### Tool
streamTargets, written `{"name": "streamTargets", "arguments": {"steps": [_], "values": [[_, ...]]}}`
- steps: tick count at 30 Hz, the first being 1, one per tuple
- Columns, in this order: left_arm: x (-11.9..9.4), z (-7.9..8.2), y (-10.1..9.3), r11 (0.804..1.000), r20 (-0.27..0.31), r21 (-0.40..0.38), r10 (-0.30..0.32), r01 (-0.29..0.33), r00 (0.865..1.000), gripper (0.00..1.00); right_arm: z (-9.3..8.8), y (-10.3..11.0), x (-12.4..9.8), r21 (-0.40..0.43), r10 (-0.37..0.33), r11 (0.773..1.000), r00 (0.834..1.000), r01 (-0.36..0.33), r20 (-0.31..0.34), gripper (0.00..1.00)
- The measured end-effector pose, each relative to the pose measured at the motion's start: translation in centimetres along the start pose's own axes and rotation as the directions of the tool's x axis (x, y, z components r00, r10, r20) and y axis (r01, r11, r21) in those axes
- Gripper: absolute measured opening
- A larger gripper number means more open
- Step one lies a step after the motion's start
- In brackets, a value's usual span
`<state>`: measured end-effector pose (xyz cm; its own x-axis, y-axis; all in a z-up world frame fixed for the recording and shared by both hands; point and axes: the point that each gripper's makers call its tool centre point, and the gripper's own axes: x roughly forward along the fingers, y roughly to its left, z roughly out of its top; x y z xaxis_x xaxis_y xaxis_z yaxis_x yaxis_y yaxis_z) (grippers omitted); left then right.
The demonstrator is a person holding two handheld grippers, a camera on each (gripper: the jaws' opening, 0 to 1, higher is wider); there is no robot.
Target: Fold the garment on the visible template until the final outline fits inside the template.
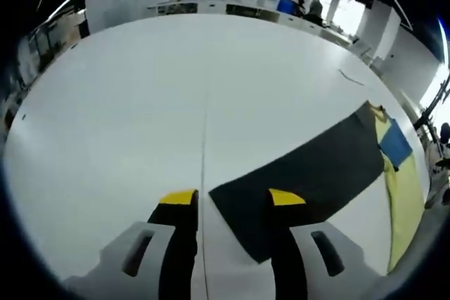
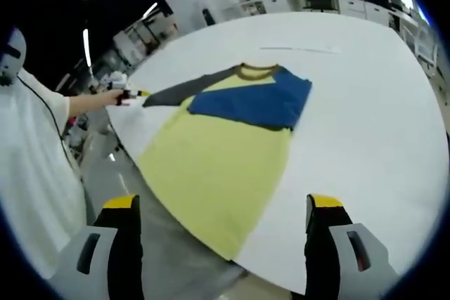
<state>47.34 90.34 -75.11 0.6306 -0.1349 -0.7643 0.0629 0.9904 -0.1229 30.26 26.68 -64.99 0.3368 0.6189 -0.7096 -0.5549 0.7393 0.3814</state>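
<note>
Left tongs [image 1: 232,198]: jaws set apart, holding nothing, low over the white desk [image 1: 140,103], one yellow tip over the cuff end of the dark sleeve [image 1: 309,170]. Likely lining up for a pinch there, to bring the sleeve in across the body.

Right tongs [image 2: 225,205]: jaws wide, empty, hovering off the desk's near edge, facing the hem of the garment [image 2: 211,166]. Probably held back to keep the whole shirt in sight.

Garment lies flat, yellow body, blue sleeve [image 2: 253,103] already folded inward, dark sleeve stretched outward toward the person's hand [image 2: 116,96]. Hem overhangs the desk edge. Template outline cannot be made out.
</note>
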Motion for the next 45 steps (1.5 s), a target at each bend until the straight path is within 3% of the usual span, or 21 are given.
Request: {"name": "streamTargets", "arguments": {"steps": [11,26,31,39,45], "values": [[0.7,-0.5,0.4,0.999,-0.033,0.041,0.020,-0.019,0.999,0.28,0.1,-0.1,-0.1,0.019,0.001,1.000,1.000,-0.002,0.012,0.96],[1.1,-0.5,0.6,0.997,-0.035,0.076,0.035,-0.032,0.999,0.21,0.5,-0.2,0.4,0.016,0.007,1.000,1.000,-0.007,0.005,0.96],[1.1,-0.4,0.6,0.997,-0.030,0.067,0.032,-0.029,0.999,0.08,0.6,-0.3,0.3,0.016,0.003,1.000,1.000,-0.003,0.003,0.96],[1.0,-0.2,0.1,0.997,-0.023,0.068,0.029,-0.028,0.999,0.00,0.7,-0.3,0.3,0.015,0.000,1.000,1.000,0.000,0.005,0.96],[0.8,0.1,0.1,0.996,-0.026,0.086,0.038,-0.036,0.999,0.00,0.7,-0.2,0.2,0.016,0.002,1.000,1.000,-0.002,0.011,0.96]]}}
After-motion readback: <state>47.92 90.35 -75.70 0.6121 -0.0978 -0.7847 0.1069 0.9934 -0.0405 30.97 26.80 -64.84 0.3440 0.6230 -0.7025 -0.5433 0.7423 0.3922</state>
